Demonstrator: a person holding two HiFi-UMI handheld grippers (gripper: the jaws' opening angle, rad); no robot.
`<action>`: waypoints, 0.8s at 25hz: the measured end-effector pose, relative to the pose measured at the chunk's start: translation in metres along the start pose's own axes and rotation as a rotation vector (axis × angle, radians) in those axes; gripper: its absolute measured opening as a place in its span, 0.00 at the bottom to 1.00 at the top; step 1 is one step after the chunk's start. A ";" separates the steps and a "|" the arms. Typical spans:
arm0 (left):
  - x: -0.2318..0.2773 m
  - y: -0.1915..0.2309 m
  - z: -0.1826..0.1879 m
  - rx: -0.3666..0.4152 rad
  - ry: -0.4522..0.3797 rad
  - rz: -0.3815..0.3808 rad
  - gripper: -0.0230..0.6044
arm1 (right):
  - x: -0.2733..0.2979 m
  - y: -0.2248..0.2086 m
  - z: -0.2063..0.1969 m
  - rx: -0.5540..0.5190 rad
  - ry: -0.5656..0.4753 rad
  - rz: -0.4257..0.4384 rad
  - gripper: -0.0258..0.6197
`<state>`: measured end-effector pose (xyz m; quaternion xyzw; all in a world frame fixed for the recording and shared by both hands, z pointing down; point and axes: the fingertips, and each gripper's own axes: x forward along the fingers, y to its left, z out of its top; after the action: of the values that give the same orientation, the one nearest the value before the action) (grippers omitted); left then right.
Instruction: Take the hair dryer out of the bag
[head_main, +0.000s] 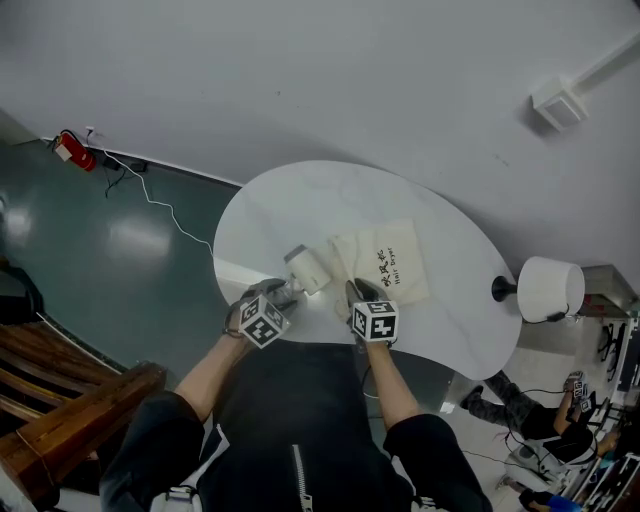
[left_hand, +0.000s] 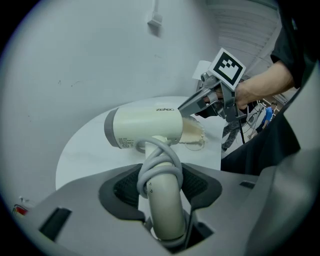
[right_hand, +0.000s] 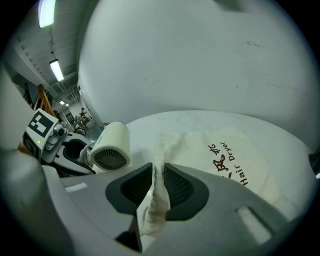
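White oval surface (head_main: 300, 200) in the head view carried a cream cloth bag (head_main: 388, 262), with the cream plastic hair dryer (head_main: 308, 268) just left of it, outside. In the left gripper view, the left hand-held gripper (left_hand: 161, 187) was clamped on the dryer's cord-wrapped handle. In the right gripper view, the right hand-held gripper (right_hand: 157, 182) pinched the bag's bunched edge.

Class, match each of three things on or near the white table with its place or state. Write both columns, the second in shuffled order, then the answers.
Column A
1. cream plastic hair dryer
2. beige printed cloth bag
3. white drum-shaded lamp

Column B
a. edge pinched in the right gripper
b. at the right end of the white oval table in the head view
c. handle clamped in the left gripper

Pairs: 1-c, 2-a, 3-b
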<state>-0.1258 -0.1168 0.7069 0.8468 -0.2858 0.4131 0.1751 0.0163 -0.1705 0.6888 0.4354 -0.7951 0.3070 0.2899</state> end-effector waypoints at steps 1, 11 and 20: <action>-0.003 0.002 0.003 -0.010 -0.010 0.005 0.39 | -0.002 0.000 0.001 0.000 -0.008 -0.004 0.15; -0.033 0.013 0.042 -0.027 -0.103 0.076 0.39 | -0.023 0.012 0.021 -0.003 -0.100 0.011 0.11; -0.071 0.026 0.095 0.013 -0.233 0.139 0.39 | -0.055 0.032 0.064 -0.034 -0.240 0.045 0.09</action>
<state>-0.1205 -0.1631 0.5948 0.8684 -0.3594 0.3247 0.1063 0.0008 -0.1764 0.6001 0.4461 -0.8387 0.2457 0.1929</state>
